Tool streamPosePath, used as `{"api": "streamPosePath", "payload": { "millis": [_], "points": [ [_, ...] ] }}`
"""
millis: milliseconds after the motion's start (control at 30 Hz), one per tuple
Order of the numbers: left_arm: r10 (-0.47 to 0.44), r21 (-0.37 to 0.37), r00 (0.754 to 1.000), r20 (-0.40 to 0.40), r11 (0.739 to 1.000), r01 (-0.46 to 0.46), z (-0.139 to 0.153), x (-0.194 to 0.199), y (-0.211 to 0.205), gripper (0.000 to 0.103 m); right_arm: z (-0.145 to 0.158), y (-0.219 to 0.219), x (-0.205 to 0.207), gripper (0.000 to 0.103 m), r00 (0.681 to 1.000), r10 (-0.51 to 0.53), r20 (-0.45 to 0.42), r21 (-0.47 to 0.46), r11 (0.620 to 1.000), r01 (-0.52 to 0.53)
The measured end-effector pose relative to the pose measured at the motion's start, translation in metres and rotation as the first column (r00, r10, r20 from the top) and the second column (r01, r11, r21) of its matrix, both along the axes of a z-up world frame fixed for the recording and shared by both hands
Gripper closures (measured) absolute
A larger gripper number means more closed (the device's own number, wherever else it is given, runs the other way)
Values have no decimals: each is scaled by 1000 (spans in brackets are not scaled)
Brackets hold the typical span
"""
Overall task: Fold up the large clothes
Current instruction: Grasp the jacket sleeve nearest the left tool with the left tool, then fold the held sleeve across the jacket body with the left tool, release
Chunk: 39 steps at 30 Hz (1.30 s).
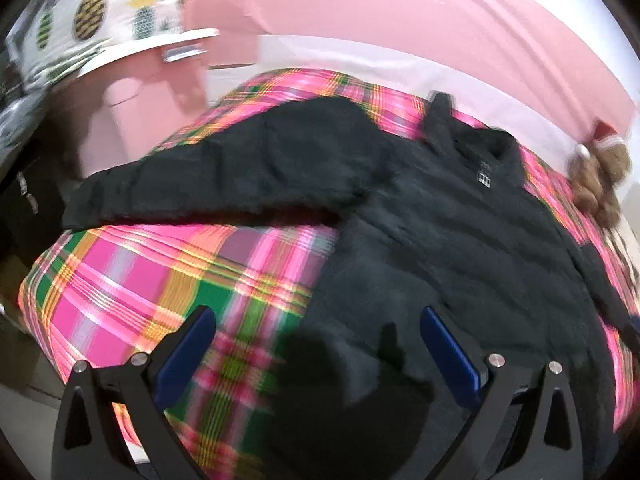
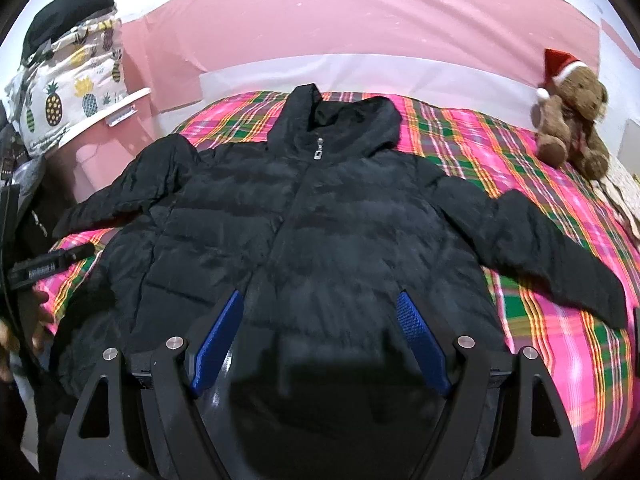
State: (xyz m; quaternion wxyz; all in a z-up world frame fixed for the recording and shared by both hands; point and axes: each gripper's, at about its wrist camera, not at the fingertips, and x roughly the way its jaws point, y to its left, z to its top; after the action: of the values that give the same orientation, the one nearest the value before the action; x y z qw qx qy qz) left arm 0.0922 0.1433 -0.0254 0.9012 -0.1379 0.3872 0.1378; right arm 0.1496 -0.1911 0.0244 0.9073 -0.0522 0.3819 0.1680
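Note:
A black hooded puffer jacket (image 2: 320, 216) lies front up and zipped on a pink plaid bedspread (image 2: 500, 152), both sleeves spread out. In the left wrist view the jacket (image 1: 460, 240) fills the right side, its left sleeve (image 1: 224, 176) stretched out to the left. My left gripper (image 1: 316, 320) is open and empty above the jacket's lower left edge and the bedspread (image 1: 140, 280). My right gripper (image 2: 320, 304) is open and empty above the jacket's lower middle. The left gripper (image 2: 52, 264) also shows at the left edge of the right wrist view.
A brown teddy bear (image 2: 572, 120) with a Santa hat sits at the bed's far right corner. A pineapple-print cloth bag (image 2: 68, 92) rests on a pink shelf at the far left. A pink wall (image 2: 360, 20) runs behind the bed.

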Motion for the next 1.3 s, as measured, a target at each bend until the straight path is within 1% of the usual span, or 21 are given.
{"api": "streamPosePath", "payload": {
  "millis": [67,167,300,333,567,700,800,833,867,900,933,967,1000,1033,1067,1133,1233,1300],
  "points": [
    [49,2,999,8,999,-49,-3,8,25,0,-4,8,10,24,1000,12,-4,-14,1000,-12],
    [89,-43,996,12,995,-88,-9,19,58,0,-11,20,28,24,999,34,-17,-32,999,-35],
    [153,-78,988,2,985,-152,-21,30,95,0,-24,35,50,24,998,52,-39,-65,996,-54],
    [167,-77,986,-4,983,-167,-24,31,100,0,-26,38,54,24,998,55,-43,-66,996,-58],
    [284,-169,959,-18,944,-283,-56,45,158,0,-43,48,81,24,995,70,-74,-90,993,-77],
    [333,-184,943,15,928,-324,-62,54,177,2,-52,47,96,24,994,60,-88,-100,993,-68],
    [366,-177,930,27,918,-356,-65,62,188,16,-60,42,106,24,994,46,-99,-105,993,-56],
    [377,-154,926,28,917,-368,-67,65,191,28,-62,41,108,24,994,42,-103,-106,993,-53],
    [380,-145,925,24,916,-373,-68,67,194,35,-64,38,110,24,993,37,-108,-108,993,-49],
    [378,-150,925,27,917,-371,-69,68,197,39,-66,37,112,24,993,32,-113,-109,993,-45],
    [375,-152,927,33,918,-366,-68,68,197,52,-67,35,113,24,993,28,-116,-110,993,-41],
    [370,-143,928,35,921,-362,-65,70,197,60,-69,32,114,24,992,23,-120,-111,993,-36],
    [367,-134,929,39,924,-359,-63,72,196,66,-70,30,114,24,992,19,-122,-111,993,-32],
    [360,-116,932,46,929,-353,-57,73,194,77,-70,27,114,24,992,15,-124,-111,993,-29],
    [351,-106,935,56,933,-344,-50,75,191,80,-70,25,114,24,992,13,-125,-111,993,-27],
    [326,-103,942,79,943,-317,-35,75,187,83,-69,22,111,24,992,12,-123,-109,994,-26],
    [280,-88,950,134,959,-270,-2,75,173,85,-64,16,105,24,993,17,-114,-101,995,-28],
    [235,-88,954,186,971,-222,25,75,159,85,-61,12,99,24,994,20,-108,-92,995,-30]
  ]
}}
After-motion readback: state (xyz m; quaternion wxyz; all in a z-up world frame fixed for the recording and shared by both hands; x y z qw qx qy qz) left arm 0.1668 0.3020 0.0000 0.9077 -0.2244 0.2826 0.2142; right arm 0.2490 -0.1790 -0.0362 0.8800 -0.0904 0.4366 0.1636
